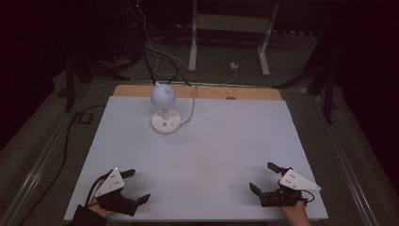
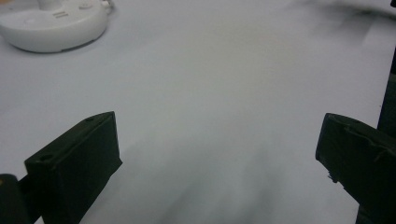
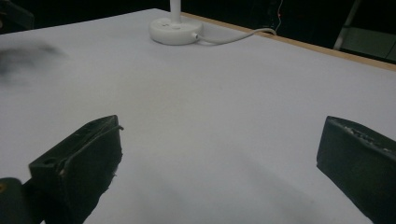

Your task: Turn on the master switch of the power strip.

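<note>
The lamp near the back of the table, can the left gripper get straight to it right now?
Probably yes. The left gripper is open, and only bare white tabletop lies between it and the lamp.

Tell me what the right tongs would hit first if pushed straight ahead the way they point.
Probably nothing: the right tongs face bare white table. The lamp base sits well left of that line, though depth is uncertain.
</note>
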`<state>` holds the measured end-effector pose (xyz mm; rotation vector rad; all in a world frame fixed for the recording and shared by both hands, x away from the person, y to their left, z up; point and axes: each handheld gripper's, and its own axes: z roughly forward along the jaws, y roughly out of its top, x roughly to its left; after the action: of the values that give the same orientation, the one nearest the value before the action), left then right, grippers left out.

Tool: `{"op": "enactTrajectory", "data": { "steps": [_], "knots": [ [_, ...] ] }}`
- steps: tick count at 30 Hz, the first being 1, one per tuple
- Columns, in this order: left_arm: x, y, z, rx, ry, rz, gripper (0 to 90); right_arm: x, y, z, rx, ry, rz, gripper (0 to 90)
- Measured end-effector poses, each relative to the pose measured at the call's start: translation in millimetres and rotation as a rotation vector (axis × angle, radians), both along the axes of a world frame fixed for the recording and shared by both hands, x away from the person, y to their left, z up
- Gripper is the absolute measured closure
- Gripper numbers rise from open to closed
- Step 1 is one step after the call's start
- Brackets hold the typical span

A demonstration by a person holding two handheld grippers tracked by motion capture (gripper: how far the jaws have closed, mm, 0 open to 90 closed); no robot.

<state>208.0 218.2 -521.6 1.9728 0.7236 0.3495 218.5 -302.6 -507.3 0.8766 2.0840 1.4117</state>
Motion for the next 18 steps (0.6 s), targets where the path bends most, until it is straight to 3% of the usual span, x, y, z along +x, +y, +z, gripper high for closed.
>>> {"op": "enactTrajectory", "data": {
  "steps": [15,18],
  "knots": [
    [0.5,-0.7,1.4,-0.008,0.002,-0.003,0.3,2.4,-2.3,-0.1,-0.034,-0.001,-0.013,0.0],
    [2.0,-3.5,2.8,-0.012,0.023,-0.022,0.2,2.0,-2.3,0.4,-0.028,-0.007,-0.027,0.0]
  ]
}}
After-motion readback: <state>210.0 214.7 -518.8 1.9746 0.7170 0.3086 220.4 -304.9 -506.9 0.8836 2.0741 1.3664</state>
